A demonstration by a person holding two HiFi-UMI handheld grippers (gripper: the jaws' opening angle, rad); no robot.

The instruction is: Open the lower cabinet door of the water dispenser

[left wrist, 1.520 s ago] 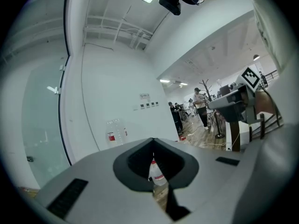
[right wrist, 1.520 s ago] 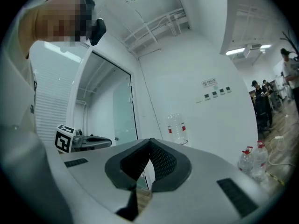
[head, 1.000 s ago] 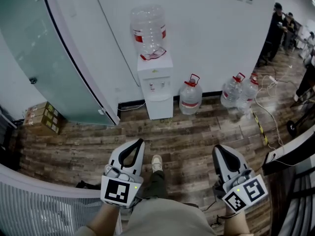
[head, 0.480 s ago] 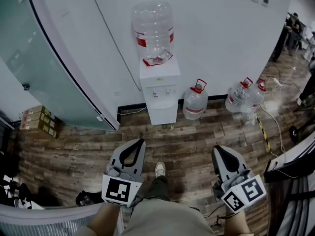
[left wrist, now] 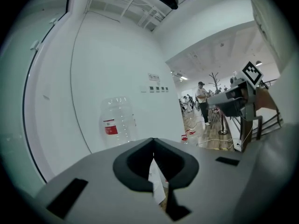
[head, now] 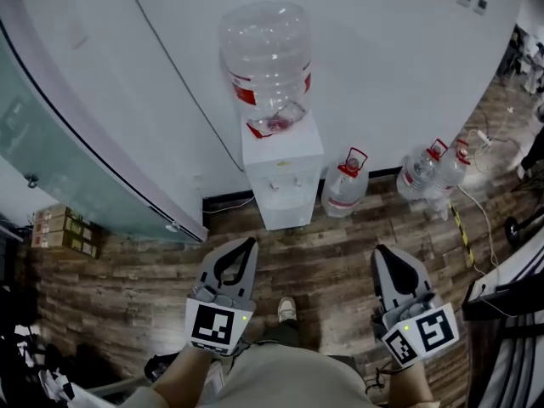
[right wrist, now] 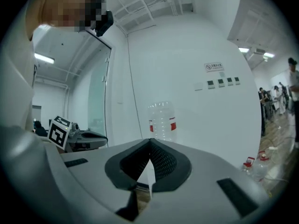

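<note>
My left gripper [head: 246,246] and right gripper [head: 384,253] hang over the wooden floor [head: 331,245], jaws pressed together with nothing between them. Ahead, well apart from both, the water dispenser [head: 280,164] stands against the white wall [head: 382,66], its lower cabinet door [head: 289,206] facing me.

in their own views the left gripper [left wrist: 153,141] and right gripper [right wrist: 150,141] block most of the white box-shaped water dispenser [head: 280,177] under its clear plastic bottle [left wrist: 119,120]; the small wall sign [right wrist: 216,66] is too small to read.
</note>
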